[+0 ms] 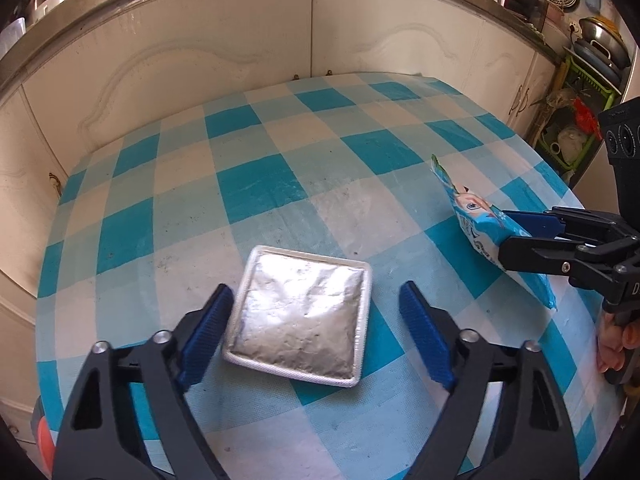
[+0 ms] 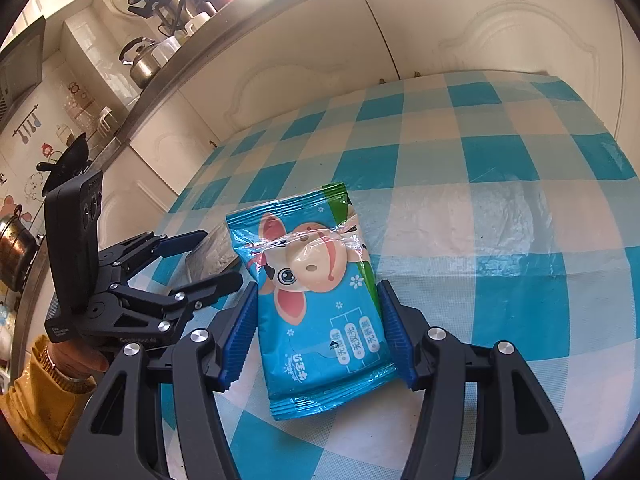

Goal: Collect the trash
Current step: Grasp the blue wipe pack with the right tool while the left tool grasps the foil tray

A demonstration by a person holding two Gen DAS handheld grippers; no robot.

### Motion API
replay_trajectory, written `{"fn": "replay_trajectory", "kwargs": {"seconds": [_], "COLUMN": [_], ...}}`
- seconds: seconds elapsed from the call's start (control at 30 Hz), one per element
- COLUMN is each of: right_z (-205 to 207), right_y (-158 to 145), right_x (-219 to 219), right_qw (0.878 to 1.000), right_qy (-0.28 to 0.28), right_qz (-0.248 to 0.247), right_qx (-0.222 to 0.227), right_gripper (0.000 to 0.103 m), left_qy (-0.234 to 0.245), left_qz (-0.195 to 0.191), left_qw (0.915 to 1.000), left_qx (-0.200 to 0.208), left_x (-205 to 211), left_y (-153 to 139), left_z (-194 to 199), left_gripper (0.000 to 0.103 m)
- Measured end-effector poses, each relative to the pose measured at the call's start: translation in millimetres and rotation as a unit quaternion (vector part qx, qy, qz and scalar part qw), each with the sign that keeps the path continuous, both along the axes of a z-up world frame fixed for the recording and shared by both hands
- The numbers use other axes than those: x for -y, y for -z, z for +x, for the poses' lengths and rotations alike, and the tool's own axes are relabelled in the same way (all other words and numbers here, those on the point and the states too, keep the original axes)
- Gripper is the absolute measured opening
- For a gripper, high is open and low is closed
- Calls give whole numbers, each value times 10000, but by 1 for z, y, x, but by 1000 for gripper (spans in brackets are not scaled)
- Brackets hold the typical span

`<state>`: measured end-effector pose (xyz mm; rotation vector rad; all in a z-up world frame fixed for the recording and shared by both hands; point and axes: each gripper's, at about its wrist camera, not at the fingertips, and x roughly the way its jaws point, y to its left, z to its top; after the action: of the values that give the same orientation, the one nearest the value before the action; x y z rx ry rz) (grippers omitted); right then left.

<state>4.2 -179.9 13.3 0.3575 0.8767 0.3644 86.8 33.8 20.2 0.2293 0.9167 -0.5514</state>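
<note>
Left gripper [image 1: 316, 312] first, from its own wrist camera: it angles down at the checked tablecloth [image 1: 256, 184], both black arms reaching up from the bottom of the frame, jaws spread. Between the blue pads sits a square silver foil packet [image 1: 300, 316] with a white rim, flat on the cloth. The left pad [image 1: 206, 332] looks right against the packet's left edge; the right-hand pad stands clear of it, with a strip of cloth showing between. So that's a straddle, not a pinch. Off to the right, the right gripper [image 1: 516, 236] comes in from the side, nearly level in this view, its jaws either side of a blue wet-wipe pack [image 1: 476, 224] lifted at an angle off the cloth. Fingers of the person's hand [image 1: 616, 340] curl around that gripper's handle at the far right edge. White cabinet doors [image 1: 224, 60] run behind the table.

Over to the right wrist camera: the right gripper [image 2: 316, 332] points down and forward, and the wipe pack [image 2: 316, 300], cartoon cow on the front, stands between its blue pads. Both pads press on the pack's long sides, so it's pinched. On the left of this view the left gripper [image 2: 208, 256] reaches across from the side, jaws apart around the foil packet [image 2: 210, 256], which is mostly hidden behind the pack. A hand [image 2: 80, 356] in a mustard-yellow sleeve [image 2: 36, 404] grips that tool from below.
</note>
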Motion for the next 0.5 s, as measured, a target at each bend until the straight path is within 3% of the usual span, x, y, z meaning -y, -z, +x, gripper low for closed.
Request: {"fn": "replay_trajectory", "kwargs": {"seconds": [0.07, 0.23, 0.5], "right_z": [0, -1, 1], "right_y": [0, 0, 0], "right_x": [0, 0, -3], "right_qw": [10000, 10000, 9998], "right_qy": [3, 4, 1], "right_qz": [15, -16, -184], "right_qx": [-1, 2, 7], "right_gripper": [59, 59, 59], "left_qy": [-77, -211, -459], "left_qz": [33, 52, -258], "left_qw": [10000, 9997, 9986], "left_qx": [40, 66, -90], "left_x": [-1, -2, -11], "left_y": [-1, -2, -5], "left_z": [0, 1, 1], "left_gripper": [71, 66, 64]}}
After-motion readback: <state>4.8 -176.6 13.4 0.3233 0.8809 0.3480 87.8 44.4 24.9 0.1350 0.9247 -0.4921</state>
